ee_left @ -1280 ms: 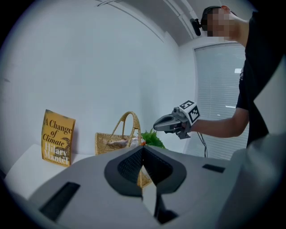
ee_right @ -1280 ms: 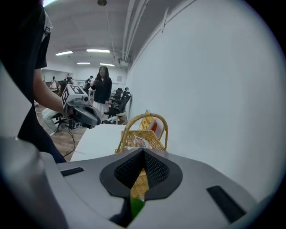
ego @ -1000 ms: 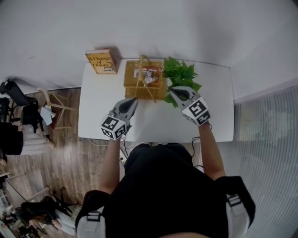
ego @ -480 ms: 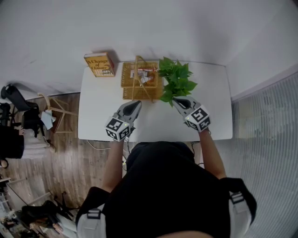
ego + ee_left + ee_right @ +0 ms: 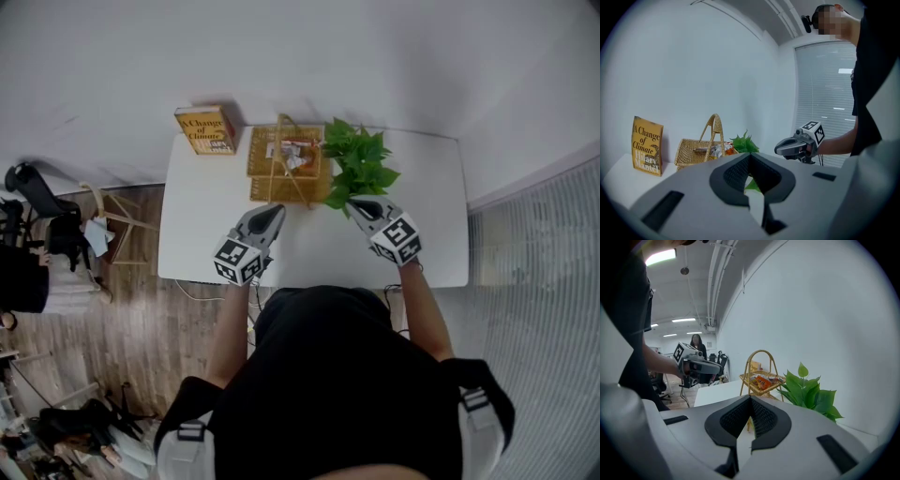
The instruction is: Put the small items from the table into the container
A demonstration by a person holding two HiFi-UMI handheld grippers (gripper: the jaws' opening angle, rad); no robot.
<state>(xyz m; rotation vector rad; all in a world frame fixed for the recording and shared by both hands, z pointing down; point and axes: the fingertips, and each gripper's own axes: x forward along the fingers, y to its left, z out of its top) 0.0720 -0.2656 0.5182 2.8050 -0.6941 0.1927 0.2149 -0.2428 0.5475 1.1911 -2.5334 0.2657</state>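
A wicker basket [image 5: 272, 167] with a tall handle stands at the back of the white table [image 5: 431, 206]. Several small packets [image 5: 295, 153], one of them orange [image 5: 761, 380], lie inside it. My left gripper [image 5: 275, 214] hovers over the table just in front of the basket, shut and empty. My right gripper [image 5: 357, 204] is level with it, at the near edge of the green plant [image 5: 361, 167], also shut with nothing in it. I see no loose small items on the tabletop in any view.
A yellow book [image 5: 206, 128] stands upright at the table's back left corner, against the white wall. The plant sits right of the basket. A wooden stool [image 5: 103, 220] and an office chair [image 5: 28, 187] are on the floor to the left. A person stands far off [image 5: 696, 345].
Both grippers have drawn back a little from the basket and plant toward me, the right one further and lower. Both stayed shut.
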